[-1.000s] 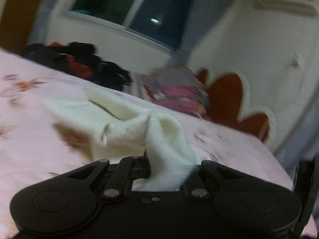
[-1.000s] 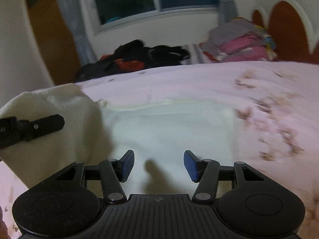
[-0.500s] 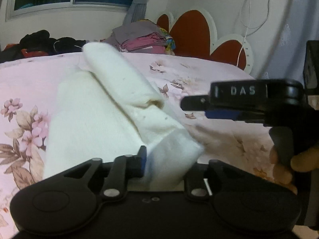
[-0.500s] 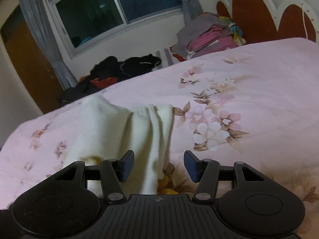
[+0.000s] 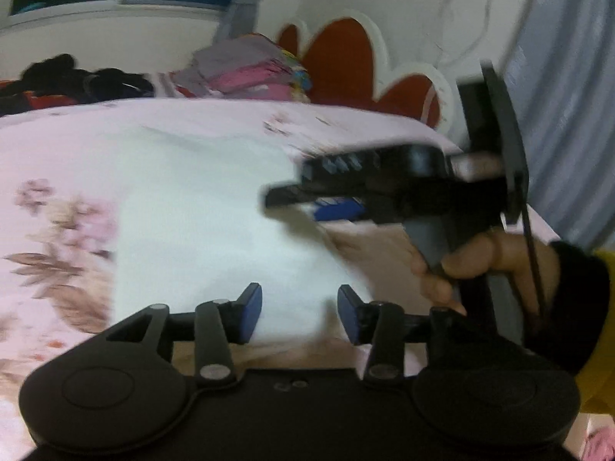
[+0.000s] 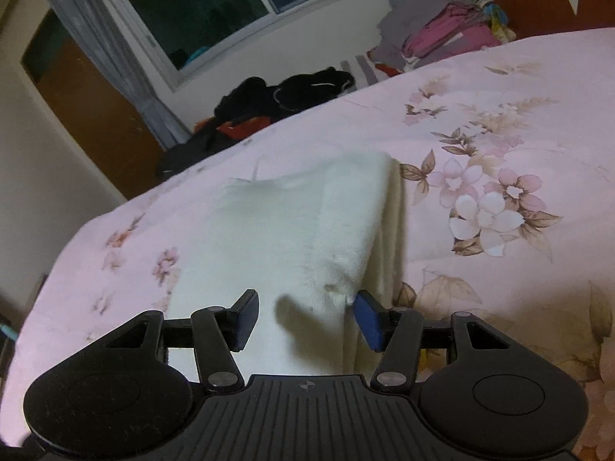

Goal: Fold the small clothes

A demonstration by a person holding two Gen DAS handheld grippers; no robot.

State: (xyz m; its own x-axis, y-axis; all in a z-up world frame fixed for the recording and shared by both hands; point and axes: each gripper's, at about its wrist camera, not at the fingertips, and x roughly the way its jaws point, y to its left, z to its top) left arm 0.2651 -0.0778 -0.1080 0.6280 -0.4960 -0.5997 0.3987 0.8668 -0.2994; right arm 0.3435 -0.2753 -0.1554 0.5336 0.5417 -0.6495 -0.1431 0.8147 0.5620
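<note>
One cream garment (image 5: pixel 215 230) lies folded on the pink floral bed (image 5: pixel 57 161) in the left wrist view; the left gripper (image 5: pixel 300 313) has just been opening, fingers released and apart over its near edge. Beside it, a hand (image 5: pixel 480 265) holds the right gripper (image 5: pixel 307 201).

From the right wrist view, the right gripper (image 6: pixel 305 319) fingers stand released above the garment (image 6: pixel 292 230), gripping nothing.

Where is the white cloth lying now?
The white cloth lies folded on the pink floral bedsheet, directly before the right gripper, left of the big flower print.
</note>
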